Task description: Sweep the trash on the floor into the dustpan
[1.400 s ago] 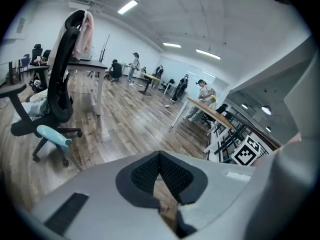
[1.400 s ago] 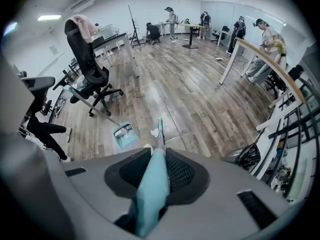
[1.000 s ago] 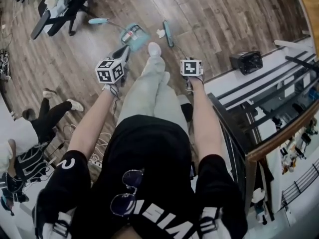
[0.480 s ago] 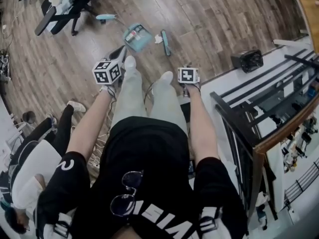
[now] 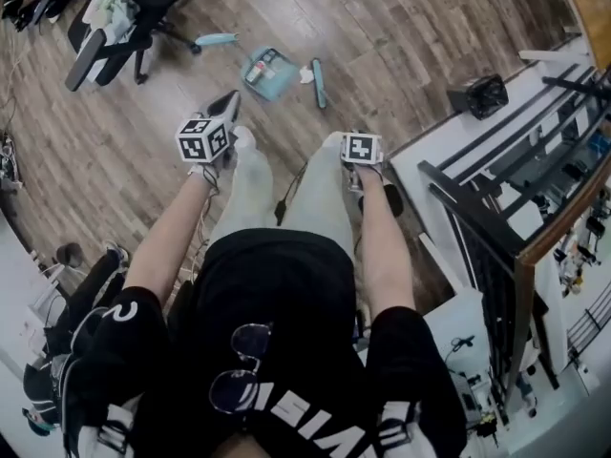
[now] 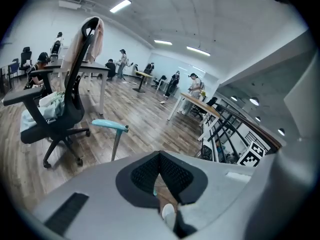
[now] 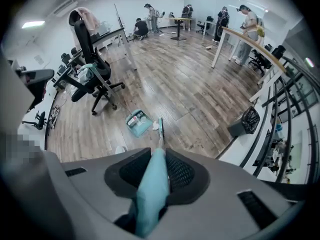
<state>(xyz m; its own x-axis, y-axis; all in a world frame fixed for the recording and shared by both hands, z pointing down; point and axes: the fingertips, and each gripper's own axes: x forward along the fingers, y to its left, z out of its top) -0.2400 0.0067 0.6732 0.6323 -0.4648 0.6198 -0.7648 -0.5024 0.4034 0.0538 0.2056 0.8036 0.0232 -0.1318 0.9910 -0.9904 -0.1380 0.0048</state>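
Gripping the broom handle, right tongs overlook wooden floor; left tongs seem closed.

At upper left, a black office chair draped with cloth; at right, beside the railing, a black bin.

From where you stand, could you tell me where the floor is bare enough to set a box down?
Bare boards lie between the broom head and the black bin, and again on the near side of the office chair, left of the dustpan. It is crowded round the dustpan: white trash sits between it and the broom head.
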